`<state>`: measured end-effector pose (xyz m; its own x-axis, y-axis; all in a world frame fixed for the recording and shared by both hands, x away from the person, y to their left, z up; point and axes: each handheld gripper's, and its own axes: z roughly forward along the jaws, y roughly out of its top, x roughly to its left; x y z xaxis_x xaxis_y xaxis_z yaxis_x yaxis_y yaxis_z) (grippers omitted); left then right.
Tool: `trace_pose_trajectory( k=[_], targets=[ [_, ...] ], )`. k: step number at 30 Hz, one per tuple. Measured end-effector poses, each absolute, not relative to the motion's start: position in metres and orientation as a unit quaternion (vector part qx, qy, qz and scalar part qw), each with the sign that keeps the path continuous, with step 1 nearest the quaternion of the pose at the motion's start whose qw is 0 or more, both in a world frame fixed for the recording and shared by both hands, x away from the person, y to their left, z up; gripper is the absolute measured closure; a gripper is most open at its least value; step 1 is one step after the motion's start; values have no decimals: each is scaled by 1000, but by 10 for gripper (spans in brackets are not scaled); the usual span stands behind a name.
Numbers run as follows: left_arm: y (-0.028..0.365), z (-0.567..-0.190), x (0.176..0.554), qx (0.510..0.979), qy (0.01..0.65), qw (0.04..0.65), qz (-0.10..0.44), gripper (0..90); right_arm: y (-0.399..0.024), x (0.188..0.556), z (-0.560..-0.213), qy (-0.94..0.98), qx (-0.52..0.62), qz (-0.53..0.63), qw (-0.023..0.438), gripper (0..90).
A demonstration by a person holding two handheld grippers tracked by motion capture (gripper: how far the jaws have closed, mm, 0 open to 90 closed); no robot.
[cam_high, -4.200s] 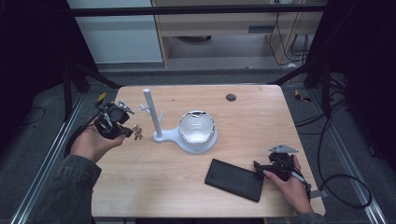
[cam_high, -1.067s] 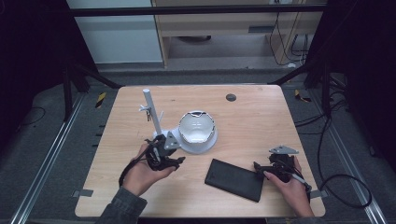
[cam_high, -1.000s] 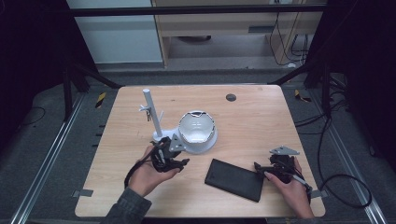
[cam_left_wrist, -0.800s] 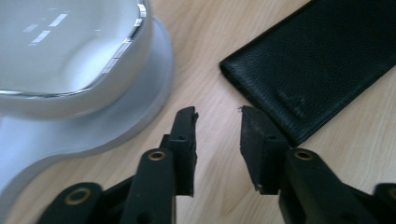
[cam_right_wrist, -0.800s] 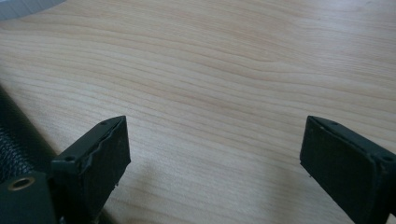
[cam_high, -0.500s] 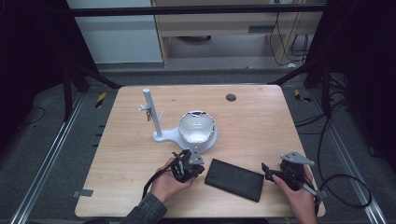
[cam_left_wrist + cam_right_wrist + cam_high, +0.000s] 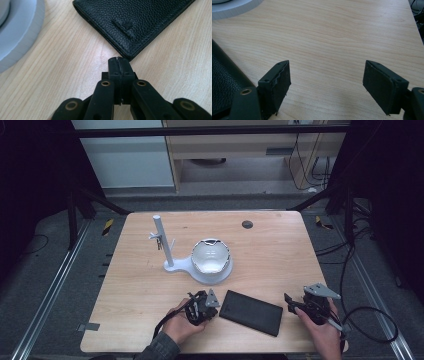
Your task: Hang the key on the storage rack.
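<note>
A black leather wallet (image 7: 251, 312) lies flat near the table's front edge, between my two grippers. My left gripper (image 7: 212, 307) is at its left end. In the left gripper view the left gripper (image 7: 119, 61) is shut with nothing in it, and its tips rest just short of a corner of the wallet (image 7: 132, 20). My right gripper (image 7: 294, 306) sits off the wallet's right end. In the right gripper view the right gripper (image 7: 327, 85) is open over bare wood; its jaws have just been closing with nothing between them. The wallet (image 7: 224, 77) edge lies beside its left jaw.
A white stand with an upright post (image 7: 163, 242) and a round bowl-like base (image 7: 212, 262) stands mid-table, just behind the wallet. A small metal item (image 7: 159, 240) hangs on the post. A small dark disc (image 7: 247, 224) lies near the far edge.
My left hand came from the stand at the left across and forward to the wallet's left end, and its jaws shut. My right gripper drew back rightward off the wallet's end.
</note>
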<state>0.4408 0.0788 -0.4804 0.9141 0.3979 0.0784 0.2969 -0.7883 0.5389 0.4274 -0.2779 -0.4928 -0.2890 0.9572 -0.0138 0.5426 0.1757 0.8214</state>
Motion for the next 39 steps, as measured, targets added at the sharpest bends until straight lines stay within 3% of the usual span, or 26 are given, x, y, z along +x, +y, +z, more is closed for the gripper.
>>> trace_pose_trajectory(
  k=[10, 20, 31, 39],
  targets=[
    [77, -481, 438, 941, 182, 270, 95, 900, -278, 427, -492, 716, 523, 367, 283, 211],
    [86, -474, 441, 923, 203, 317, 75, 900, -274, 427, -492, 723, 512, 370, 281, 209],
    [85, -464, 449, 904, 227, 357, 64, 900, -247, 418, -474, 753, 466, 396, 244, 200],
    [81, -454, 460, 896, 234, 373, 63, 897, -217, 405, -455, 799, 406, 384, 221, 143]
  ],
)
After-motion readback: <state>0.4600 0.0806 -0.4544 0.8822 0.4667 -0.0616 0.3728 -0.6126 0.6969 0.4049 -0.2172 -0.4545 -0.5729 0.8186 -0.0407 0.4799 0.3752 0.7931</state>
